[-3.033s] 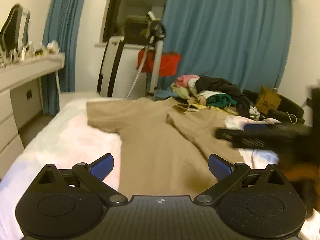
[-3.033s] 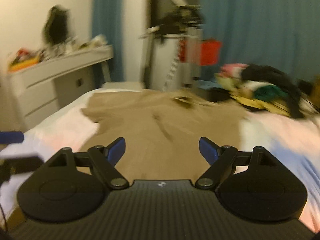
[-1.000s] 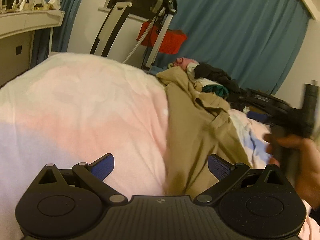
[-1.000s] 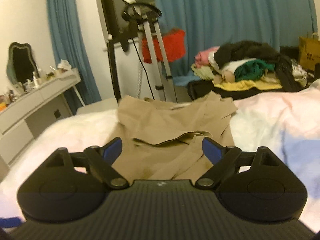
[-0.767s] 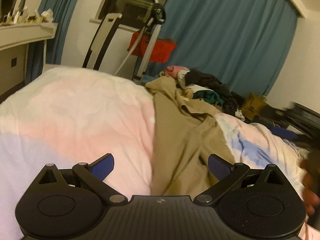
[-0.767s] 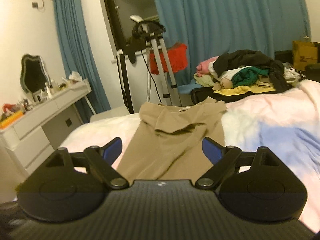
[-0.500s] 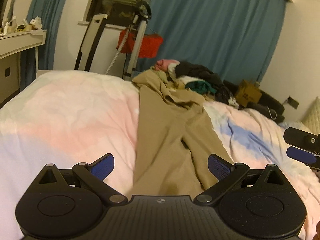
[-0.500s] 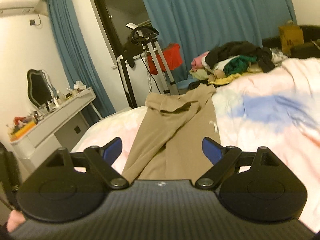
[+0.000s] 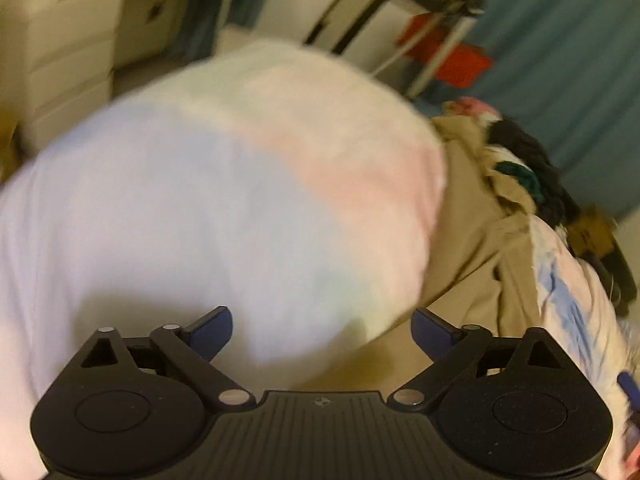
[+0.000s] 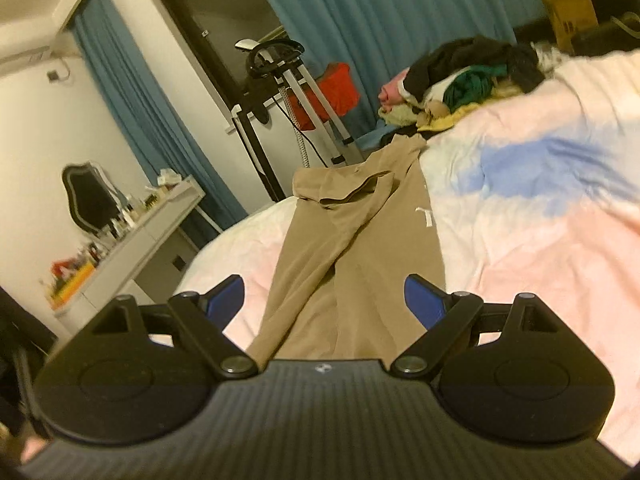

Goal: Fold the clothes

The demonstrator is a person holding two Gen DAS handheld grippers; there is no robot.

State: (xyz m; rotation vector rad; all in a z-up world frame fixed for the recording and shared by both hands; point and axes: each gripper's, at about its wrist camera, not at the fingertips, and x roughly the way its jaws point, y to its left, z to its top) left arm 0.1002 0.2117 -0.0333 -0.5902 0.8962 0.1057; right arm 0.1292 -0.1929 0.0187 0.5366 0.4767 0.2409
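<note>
Bedspread (image 10: 532, 216) in pink, white and blue lies under one tan garment (image 10: 352, 248), which you have stretched in a long strip from near your right gripper (image 10: 324, 294) to the far edge of the bed. That gripper's two blue pads (image 10: 226, 294) stand wide apart with the near end of the cloth below the gap, not pinched. Your left gripper (image 9: 322, 330) is closing, its two pads over bare bedspread (image 9: 192, 208), with only the garment's (image 9: 472, 240) edge reaching toward its right pad. One heap of mixed clothes (image 10: 460, 80) sits at the far right, beyond the garment's far end.
</note>
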